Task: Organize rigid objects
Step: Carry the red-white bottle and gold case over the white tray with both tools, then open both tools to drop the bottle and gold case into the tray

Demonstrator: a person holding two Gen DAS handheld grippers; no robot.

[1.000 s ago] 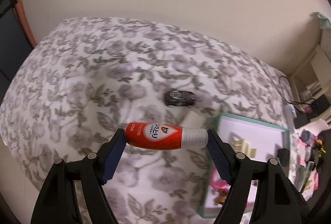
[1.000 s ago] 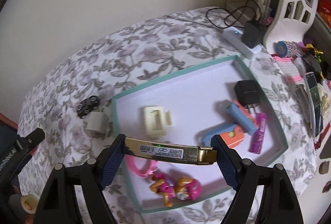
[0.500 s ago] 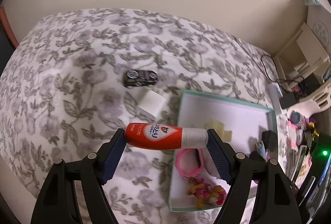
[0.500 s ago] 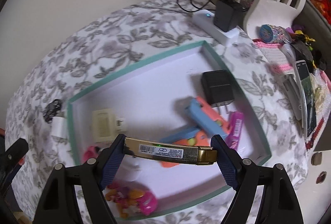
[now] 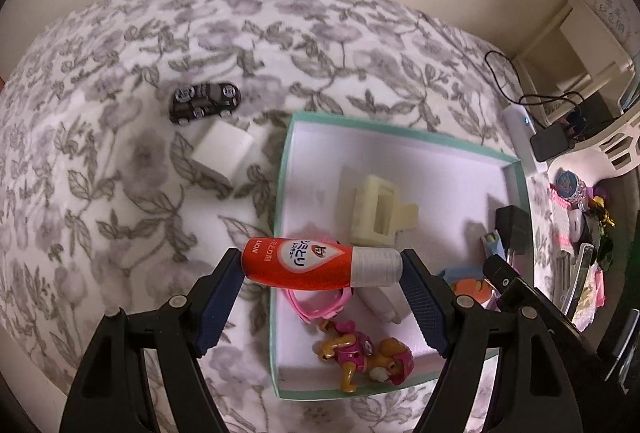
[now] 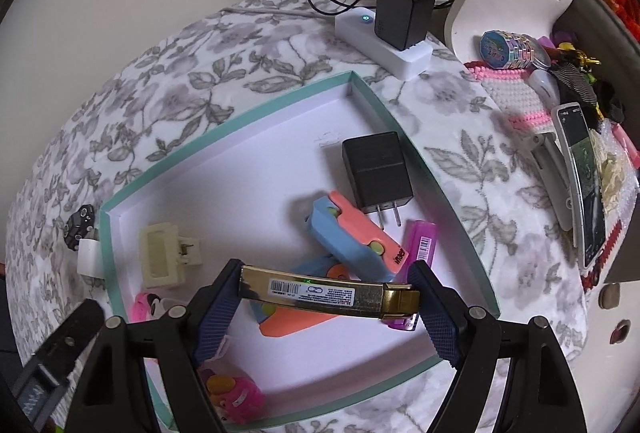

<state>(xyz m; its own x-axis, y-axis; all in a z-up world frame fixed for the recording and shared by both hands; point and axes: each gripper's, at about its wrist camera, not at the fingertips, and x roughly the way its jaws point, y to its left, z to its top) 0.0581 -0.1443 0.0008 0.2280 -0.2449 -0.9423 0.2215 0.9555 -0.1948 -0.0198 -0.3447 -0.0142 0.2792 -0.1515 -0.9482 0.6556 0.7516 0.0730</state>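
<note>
Both grippers moved over the teal box (image 5: 282, 193), we count one toy car (image 5: 204, 102) upper left, one white block (image 5: 222, 151), left gripper (image 5: 322, 267) clamping one red bottle (image 5: 298, 267) frame centre, right gripper (image 6: 328, 291) clamping one gold bar (image 6: 316, 291) lower centre

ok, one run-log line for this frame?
left gripper: shut on red bottle | right gripper: shut on gold tube | both above teal box | toy car, white block outside box
</note>
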